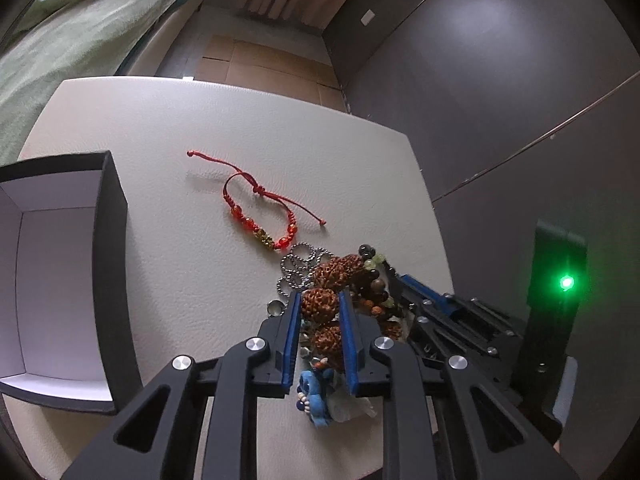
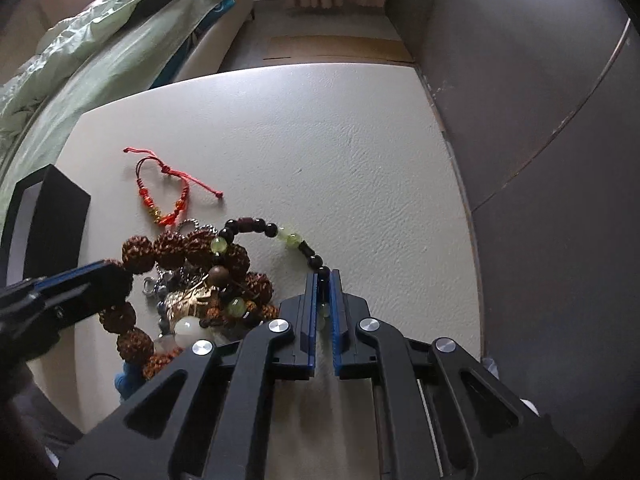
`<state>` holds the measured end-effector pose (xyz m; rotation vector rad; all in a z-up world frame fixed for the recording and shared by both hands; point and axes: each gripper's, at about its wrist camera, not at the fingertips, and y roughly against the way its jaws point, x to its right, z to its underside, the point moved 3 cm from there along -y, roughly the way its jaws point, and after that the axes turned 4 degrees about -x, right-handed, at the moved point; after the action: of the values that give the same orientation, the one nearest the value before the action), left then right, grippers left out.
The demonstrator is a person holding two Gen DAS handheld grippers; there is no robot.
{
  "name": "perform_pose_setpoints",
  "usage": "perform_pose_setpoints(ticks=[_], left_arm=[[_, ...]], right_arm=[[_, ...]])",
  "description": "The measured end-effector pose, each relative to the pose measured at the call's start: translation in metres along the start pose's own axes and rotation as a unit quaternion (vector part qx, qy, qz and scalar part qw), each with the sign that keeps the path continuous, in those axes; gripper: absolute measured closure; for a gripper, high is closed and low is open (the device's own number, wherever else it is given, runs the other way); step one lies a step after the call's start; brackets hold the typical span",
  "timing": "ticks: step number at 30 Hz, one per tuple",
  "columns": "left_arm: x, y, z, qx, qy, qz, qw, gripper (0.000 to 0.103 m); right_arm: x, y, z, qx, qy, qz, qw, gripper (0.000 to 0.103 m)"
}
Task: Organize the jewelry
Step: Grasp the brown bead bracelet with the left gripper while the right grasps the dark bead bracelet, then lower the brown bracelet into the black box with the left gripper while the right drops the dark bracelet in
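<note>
A tangled pile of jewelry lies on the white table (image 1: pixel 200 280). My left gripper (image 1: pixel 320 300) is shut on a brown rudraksha seed bracelet (image 1: pixel 318 306), which also shows in the right wrist view (image 2: pixel 176 246). My right gripper (image 2: pixel 323 276) is shut on a strand of dark and green beads (image 2: pixel 256 226) that leads out of the pile. A silver ball chain (image 1: pixel 296 268) lies under the seeds. A red cord bracelet (image 1: pixel 260 216) lies apart, also in the right wrist view (image 2: pixel 166 200). A blue tassel (image 1: pixel 318 396) lies below the left fingers.
An open black box (image 1: pixel 116 280) with a white inside stands at the table's left; its corner shows in the right wrist view (image 2: pixel 56 220). A bed with green bedding (image 2: pixel 100 40) lies beyond the table. A dark wall (image 2: pixel 540 120) runs along the right.
</note>
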<state>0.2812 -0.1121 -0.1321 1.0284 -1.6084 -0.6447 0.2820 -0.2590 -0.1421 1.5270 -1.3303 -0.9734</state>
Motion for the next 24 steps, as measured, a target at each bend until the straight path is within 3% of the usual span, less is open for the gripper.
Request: perform_pose_setpoints(ticks=[7,15,24], left_arm=[[0.016,0.022,-0.002,0.018,-0.016,0.016,0.9996,0.086],[0.034,0.053,-0.006,0.043,-0.036,0.019,0.9983,0.086],[0.034,0.097,-0.020,0.079,-0.049,-0.010,0.9957,0.086]], right_arm=[[0.016,0.033,0.002,0.042,-0.056,-0.091,0.993,0.096],[0.022,0.079,-0.002,0.127,-0.092,-0.203,0.966,0.096],[0.007,0.101,-0.006,0.162,-0.078,-0.242,0.953,0.096]])
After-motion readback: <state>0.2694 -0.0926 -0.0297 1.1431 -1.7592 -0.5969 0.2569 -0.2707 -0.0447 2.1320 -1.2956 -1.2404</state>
